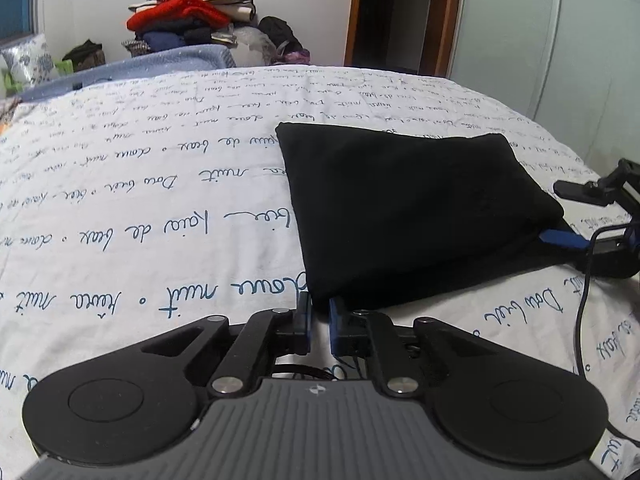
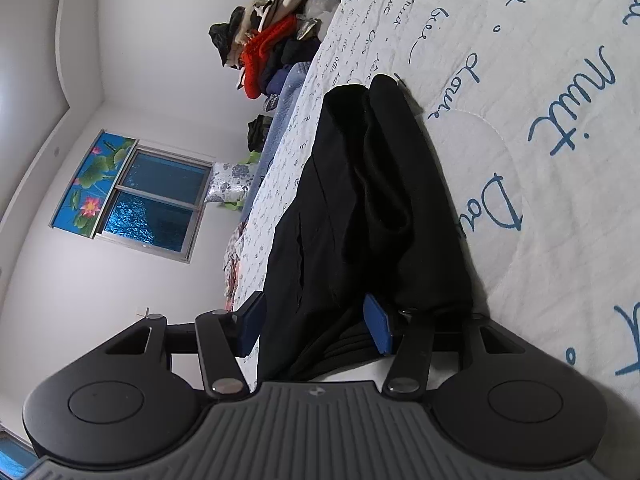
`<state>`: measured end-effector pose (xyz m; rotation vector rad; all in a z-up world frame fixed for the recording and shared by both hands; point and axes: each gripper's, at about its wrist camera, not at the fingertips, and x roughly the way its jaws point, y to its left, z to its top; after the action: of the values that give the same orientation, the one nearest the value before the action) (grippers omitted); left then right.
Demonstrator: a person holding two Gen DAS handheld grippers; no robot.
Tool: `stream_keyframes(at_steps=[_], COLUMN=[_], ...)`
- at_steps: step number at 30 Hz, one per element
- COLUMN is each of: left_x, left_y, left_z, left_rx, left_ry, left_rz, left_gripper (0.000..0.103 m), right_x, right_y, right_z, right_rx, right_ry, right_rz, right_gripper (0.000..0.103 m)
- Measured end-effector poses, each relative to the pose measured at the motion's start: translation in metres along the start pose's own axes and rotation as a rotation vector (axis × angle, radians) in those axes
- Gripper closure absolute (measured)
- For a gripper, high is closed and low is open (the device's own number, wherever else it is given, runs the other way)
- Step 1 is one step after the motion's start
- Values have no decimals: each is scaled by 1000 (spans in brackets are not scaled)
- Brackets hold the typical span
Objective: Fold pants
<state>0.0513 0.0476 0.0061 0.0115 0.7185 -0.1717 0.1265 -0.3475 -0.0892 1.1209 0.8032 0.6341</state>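
The black pants [image 1: 404,208] lie folded into a rough square on the white bedspread [image 1: 160,184]. My left gripper [image 1: 319,322] sits just at the near left corner of the pants, its blue pads a narrow gap apart with nothing between them. My right gripper [image 1: 576,216] shows at the right edge of the fold. In the right wrist view, rolled sideways, my right gripper [image 2: 316,330] stands wide open around the folded edge of the pants [image 2: 360,208], one pad on each side and the cloth loose between them.
A pile of clothes [image 1: 188,12] sits beyond the bed's far edge, with a blue blanket [image 1: 132,68] and a pillow [image 1: 28,60] at the far left. A doorway [image 1: 400,12] and wardrobe lie behind. A black cable [image 1: 584,300] trails on the bed at right.
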Motion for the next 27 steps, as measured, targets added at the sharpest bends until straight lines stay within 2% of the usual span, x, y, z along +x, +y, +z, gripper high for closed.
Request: stream_keyframes(at_steps=[3, 6, 8, 10, 11, 13, 16, 19, 20, 21, 23, 25, 27], left_x=[6, 4, 2, 2, 2, 3, 3, 3, 3, 3, 3, 3, 3], left_y=[4, -2, -2, -2, -3, -6, -8, -8, -8, -8, -7, -7, -5], left_z=[-4, -6, -6, -7, -7, -8, -9, -10, -10, -10, -10, -11, -10], left_rx=[-18, 18, 11, 10, 17, 34, 44, 47, 47, 47, 44, 38, 30], left_ry=[-1, -11, -9, -9, -10, -14, -21, -26, -27, -27, -28, -28, -24], left_rz=[-13, 13, 15, 15, 19, 28, 31, 31, 31, 31, 30, 28, 28], left_gripper=[89, 90, 90, 90, 90, 89, 81, 80, 80, 80, 80, 79, 77], right_x=[0, -4, -23, -54, -66, -81, -76, -60, -56, -51, -39, -39, -42], right_y=[-1, -2, -3, -3, -3, -1, 1, 1, 4, 6, 7, -2, 6], right_z=[0, 0, 1, 1, 2, 1, -4, -9, -10, -10, -7, -3, -2], right_rx=[-8, 17, 100, 129, 141, 134, 79, 28, 4, -18, -53, -47, -99], right_ry=[1, -13, -86, -196, -231, -248, -170, -125, -120, -114, -72, -54, -28], right_rz=[1, 13, 51, 146, 161, 89, -73, -129, -139, -154, -241, -238, -266], right_gripper=[51, 51, 47, 45, 34, 22, 23, 24, 27, 34, 84, 89, 91])
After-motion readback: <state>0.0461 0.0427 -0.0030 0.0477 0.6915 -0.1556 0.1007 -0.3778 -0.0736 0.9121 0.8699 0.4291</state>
